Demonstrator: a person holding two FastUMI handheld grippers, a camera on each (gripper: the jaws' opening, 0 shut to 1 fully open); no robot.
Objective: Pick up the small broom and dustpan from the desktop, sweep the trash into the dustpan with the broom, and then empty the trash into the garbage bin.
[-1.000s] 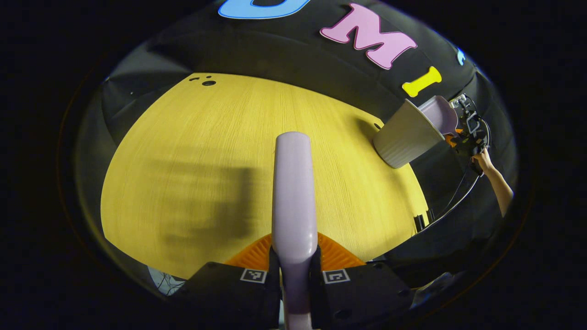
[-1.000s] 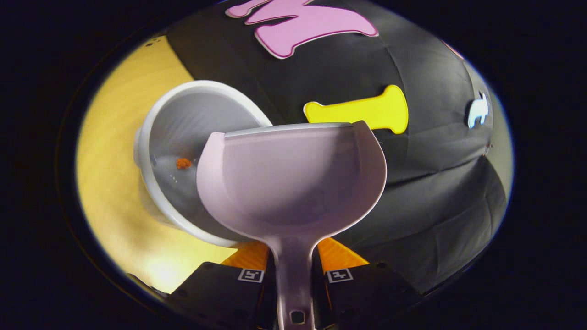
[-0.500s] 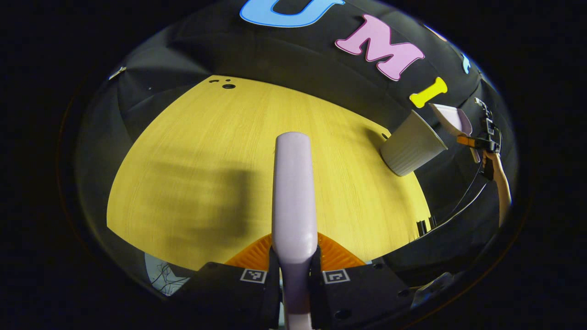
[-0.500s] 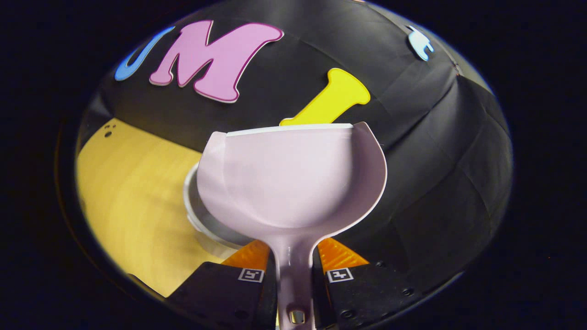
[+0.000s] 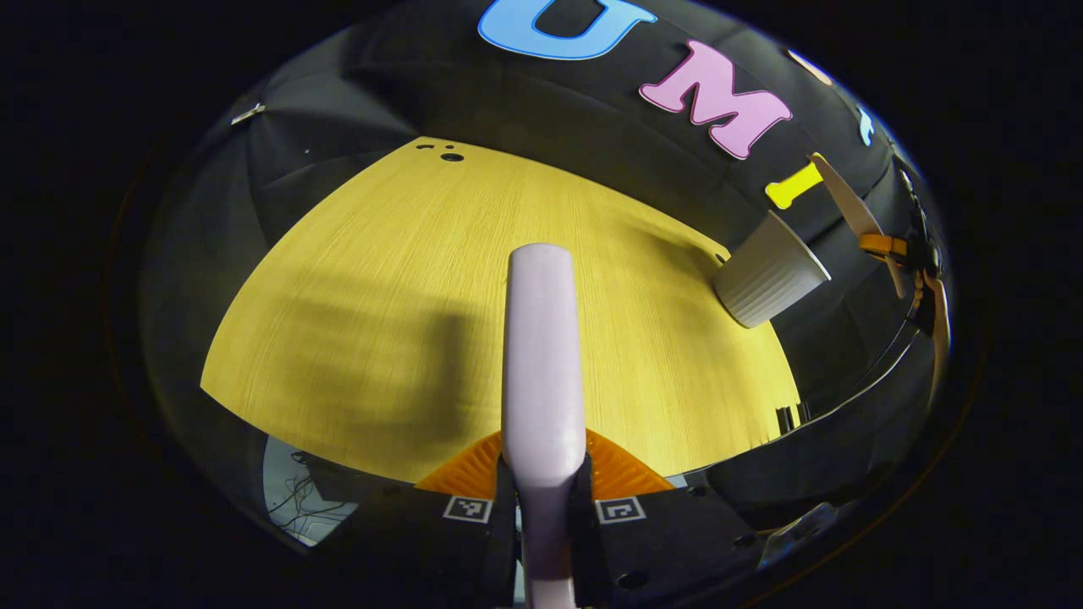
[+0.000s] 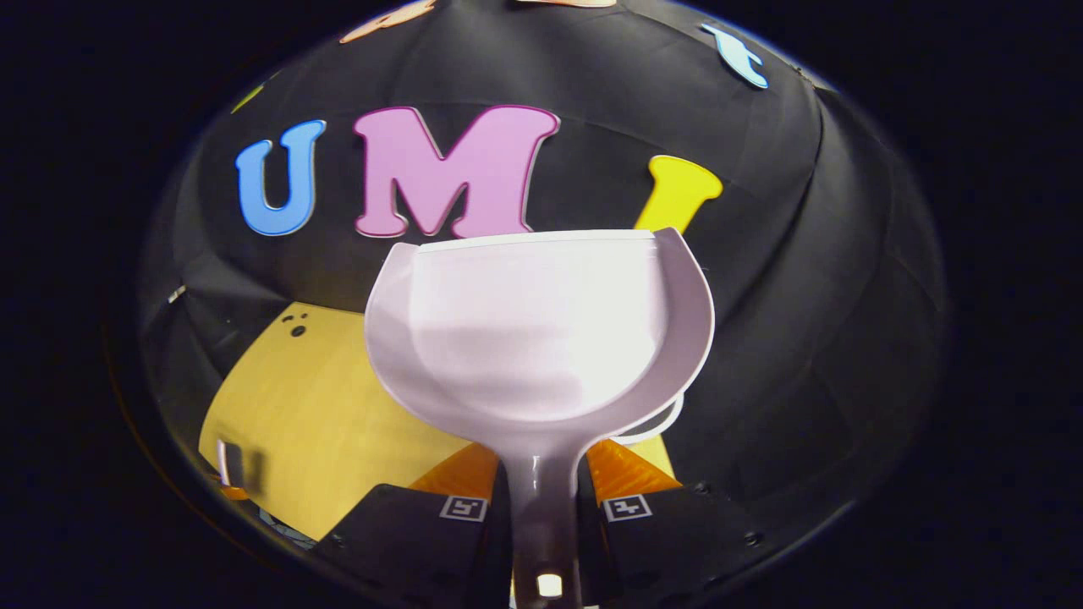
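Left gripper up over the near edge of the desk, both fingers clamped tight on the pale lilac broom, whose handle runs straight ahead of it along the fingers; the bristles are out of sight behind the gripper. Ahead and off to the right of that gripper stands the garbage bin, a pale ribbed tub near the desk's far right edge, upright on the wood. Just beyond the bin, higher and further right, the other gripper hangs in the air with the dustpan seen edge-on, apart from the bin's rim, a hand behind it at the very margin. Over to the right gripper view: right gripper squeezed on the dustpan's stem, fingers either side of it, and the dustpan stands broad in front of it, its scoop facing the camera with nothing lying in it. It blocks most of what is ahead; a thin pale curve of the bin's rim peeks out just below the pan's right side. The yellow wood-grain desk stretches ahead of the left gripper, bare across the middle, with a broad soft shadow on its left half and small dark holes at the far corner. Black cloth wall closes the booth behind and to both sides, creased in folds. Below the desk's near left edge, a patch of pale floor with tangled cables.
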